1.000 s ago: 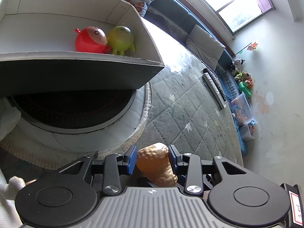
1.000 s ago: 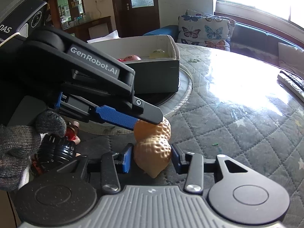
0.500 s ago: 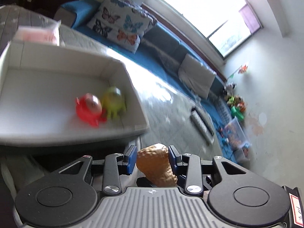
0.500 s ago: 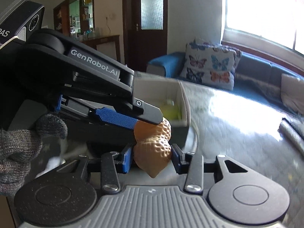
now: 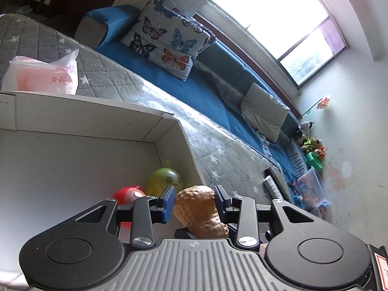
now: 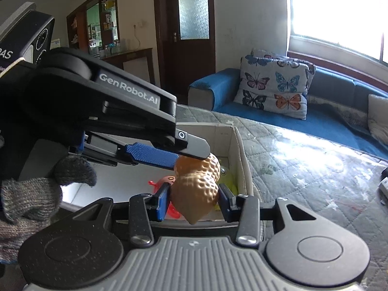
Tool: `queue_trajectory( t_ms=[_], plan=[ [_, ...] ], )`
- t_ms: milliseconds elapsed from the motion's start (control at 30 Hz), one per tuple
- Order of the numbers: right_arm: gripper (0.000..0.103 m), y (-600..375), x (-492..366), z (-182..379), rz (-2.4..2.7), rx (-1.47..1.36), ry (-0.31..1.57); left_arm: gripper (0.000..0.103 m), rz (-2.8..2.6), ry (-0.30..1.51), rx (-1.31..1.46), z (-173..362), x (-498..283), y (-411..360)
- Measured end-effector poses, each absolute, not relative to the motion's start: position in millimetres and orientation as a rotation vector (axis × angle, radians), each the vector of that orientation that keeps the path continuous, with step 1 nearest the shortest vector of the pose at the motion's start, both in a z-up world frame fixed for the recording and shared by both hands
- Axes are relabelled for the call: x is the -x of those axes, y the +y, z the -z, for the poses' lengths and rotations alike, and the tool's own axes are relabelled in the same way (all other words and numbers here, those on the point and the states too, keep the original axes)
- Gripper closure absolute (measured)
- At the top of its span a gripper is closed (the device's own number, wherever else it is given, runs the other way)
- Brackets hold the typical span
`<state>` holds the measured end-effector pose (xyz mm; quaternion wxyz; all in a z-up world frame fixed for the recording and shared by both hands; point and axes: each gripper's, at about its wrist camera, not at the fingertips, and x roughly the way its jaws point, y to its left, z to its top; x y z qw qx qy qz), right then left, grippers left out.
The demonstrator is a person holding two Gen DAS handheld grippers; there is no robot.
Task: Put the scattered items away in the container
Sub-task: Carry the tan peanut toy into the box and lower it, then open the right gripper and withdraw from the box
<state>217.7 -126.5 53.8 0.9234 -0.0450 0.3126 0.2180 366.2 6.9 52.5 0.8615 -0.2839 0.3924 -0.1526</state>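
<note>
A tan peanut toy [image 5: 196, 206] is clamped between the blue pads of my left gripper [image 5: 194, 198], just above the near right corner of the white cardboard box [image 5: 84, 118]. My right gripper [image 6: 194, 194] is shut on the same peanut toy [image 6: 196, 184] lower down. In the right wrist view the left gripper's fingers [image 6: 155, 155] cross over the peanut's top end. Inside the box lie a red round toy [image 5: 127, 194] and a yellow-green round toy [image 5: 162, 179], partly hidden behind the peanut and pads.
A pink-and-white plastic bag [image 5: 41, 75] lies on the quilted table cover behind the box. Remote controls [image 5: 274, 184] lie to the right on the table. A butterfly cushion [image 5: 167, 46] rests on the blue sofa beyond. A gloved hand [image 6: 36, 198] holds the left gripper.
Both grippers have risen and moved forward together with the peanut toy. It has gone from low in front of the box to above the box's near edge.
</note>
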Motion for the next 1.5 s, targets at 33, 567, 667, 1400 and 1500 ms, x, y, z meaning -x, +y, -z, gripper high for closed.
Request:
queue_trajectory(
  t_ms=[33,567,667,1400,1500],
  plan=[
    [0.061,-126.8,-223.1,-49.8,-0.446,0.089,0.648,0.065,0.320,0.828,0.593,-49.4,-370.9,6.2],
    [0.061,-125.5,-243.7,-13.9,-0.448,0.114,0.706,0.065,0.298,0.879,0.552,-21.6,-388.5,-3.1],
    [0.061,-124.0,-243.1,-14.3,-0.448,0.117,0.706,0.065,0.297,0.874,0.551,-22.4,-386.2,-2.4],
    [0.055,-148.8,-170.5,-48.8,-0.450,0.115,0.643,0.065,0.317,0.795,0.529,-61.8,-312.8,3.8],
    [0.054,-149.6,-152.2,-52.6,-0.459,0.124,0.631,0.065,0.325,0.781,0.516,-68.8,-294.5,5.6]
  ],
)
